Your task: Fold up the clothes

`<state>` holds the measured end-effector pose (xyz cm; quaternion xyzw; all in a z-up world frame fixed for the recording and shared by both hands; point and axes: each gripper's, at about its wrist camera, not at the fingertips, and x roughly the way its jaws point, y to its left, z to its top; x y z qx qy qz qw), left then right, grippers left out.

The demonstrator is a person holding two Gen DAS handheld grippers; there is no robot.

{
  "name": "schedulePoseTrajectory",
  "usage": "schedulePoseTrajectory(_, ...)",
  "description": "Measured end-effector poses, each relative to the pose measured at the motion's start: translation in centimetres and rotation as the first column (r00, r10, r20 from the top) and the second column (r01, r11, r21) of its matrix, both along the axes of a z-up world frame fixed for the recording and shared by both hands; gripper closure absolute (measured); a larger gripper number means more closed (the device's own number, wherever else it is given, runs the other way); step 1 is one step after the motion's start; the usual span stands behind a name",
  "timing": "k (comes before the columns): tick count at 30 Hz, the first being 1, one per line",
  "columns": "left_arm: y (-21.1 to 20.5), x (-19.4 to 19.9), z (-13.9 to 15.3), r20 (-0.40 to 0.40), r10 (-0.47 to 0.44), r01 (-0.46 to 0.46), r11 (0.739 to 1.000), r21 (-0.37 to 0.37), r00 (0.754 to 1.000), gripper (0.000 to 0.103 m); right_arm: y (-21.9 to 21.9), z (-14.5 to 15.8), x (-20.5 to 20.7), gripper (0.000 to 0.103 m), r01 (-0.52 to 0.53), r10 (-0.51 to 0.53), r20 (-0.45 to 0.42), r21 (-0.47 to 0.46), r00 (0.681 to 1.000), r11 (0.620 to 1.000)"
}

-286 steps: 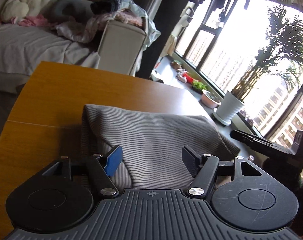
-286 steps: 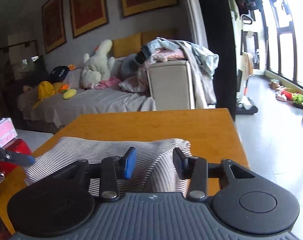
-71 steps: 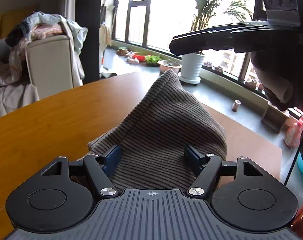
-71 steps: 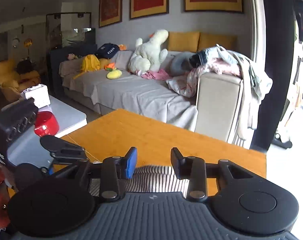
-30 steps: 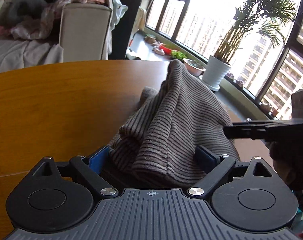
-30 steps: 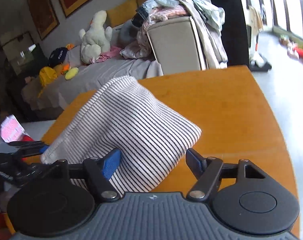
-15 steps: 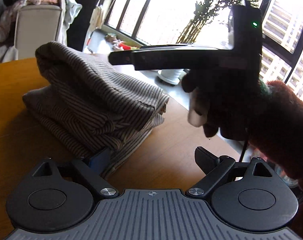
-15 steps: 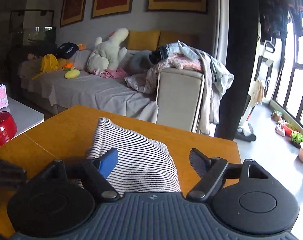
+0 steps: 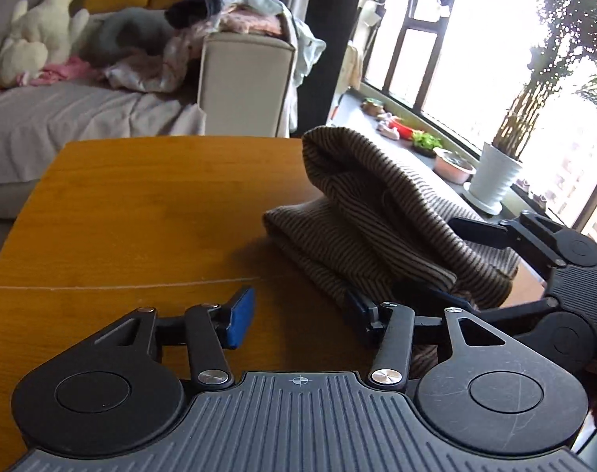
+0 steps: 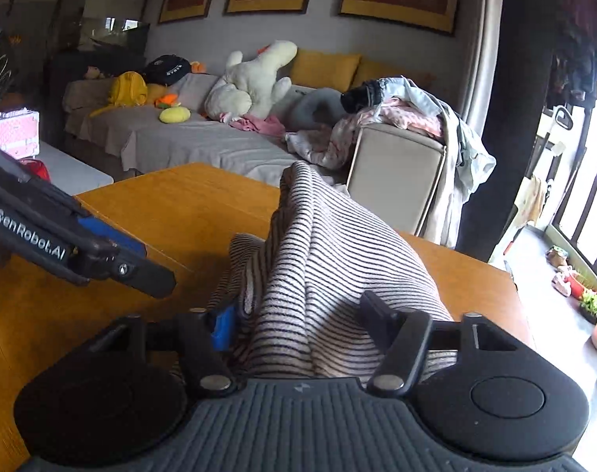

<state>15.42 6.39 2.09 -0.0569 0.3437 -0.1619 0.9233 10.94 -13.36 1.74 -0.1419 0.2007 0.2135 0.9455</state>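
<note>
Folding is sitting partway: the striped sweater is lying bunched near the counter's right edge, the right tool closing on it, the left tool closing around nothing.

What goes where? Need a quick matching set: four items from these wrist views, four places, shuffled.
Things:
1. striped garment
2. white plush toy
3. potted plant
4. clothes pile

Places:
A. on the sofa seat
B. on top of the sofa arm
C. on the wooden table
D. on the window ledge

Pairs: 1-C, 2-A, 3-D, 4-B
</note>
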Motion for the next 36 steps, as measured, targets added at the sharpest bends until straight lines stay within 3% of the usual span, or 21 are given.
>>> schedulePoseTrajectory(3, -1.0, 0.1, -0.3, -0.022, -0.035, 0.035, 0.999, -0.015, 0.999, 0.058, -1.7, 1.1, 0.2, 0.075, 0.004, -0.003, -0.021, 0.066, 1.000, 0.998)
schedulePoseTrajectory(11, -3.3, 1.1, -1.7, -0.096, -0.126, 0.116, 0.987, -0.107, 0.987, 0.069, -4.0, 5.6, 0.2, 0.079, -0.045, 0.068, -0.081, 0.265, 0.994, 0.963)
schedulePoseTrajectory(14, -3.3, 1.5, -2.4, -0.107, -0.134, 0.119, 0.984, -0.136, 0.985, 0.070, -3.2, 5.0, 0.6, 0.079, -0.070, 0.119, -0.151, 0.297, 0.981, 0.952)
schedulePoseTrajectory(19, -2.4, 1.7, -3.1, -0.125, -0.128, 0.108, 0.983, -0.151, 0.984, 0.068, -1.5, 1.2, 1.0, 0.077, -0.027, 0.074, -0.203, 0.227, 0.976, 0.974)
schedulePoseTrajectory(24, 0.5, 1.2, -2.2, -0.103, -0.034, 0.024, 0.995, -0.100, 0.994, 0.065, 1.5, 0.0, -2.2, 0.072, -0.067, 0.067, -0.044, 0.004, 0.997, 0.998)
schedulePoseTrajectory(28, 2.2, 1.3, 0.9, -0.021, 0.037, -0.039, 0.991, -0.128, 0.999, 0.065, 4.7, -1.8, -5.0, 0.061, -0.075, 0.091, 0.074, -0.204, 0.993, 0.976)
schedulePoseTrajectory(30, 1.7, 1.3, 3.0, 0.050, 0.016, -0.008, 0.988, -0.152, 0.999, 0.065, 6.3, -2.6, -5.8, 0.052, -0.067, 0.102, 0.109, -0.283, 0.989, 0.957)
schedulePoseTrajectory(33, -0.2, 2.1, 5.4, 0.133, -0.058, 0.084, 0.975, -0.204, 0.989, 0.065, 7.5, -3.1, -6.3, 0.050, -0.057, 0.109, 0.132, -0.345, 0.985, 0.937)
schedulePoseTrajectory(36, -2.4, 4.0, 4.8, 0.110, -0.125, 0.145, 0.969, -0.200, 0.986, 0.064, 6.2, -1.9, -5.9, 0.042, -0.104, 0.132, 0.082, -0.280, 0.988, 0.954)
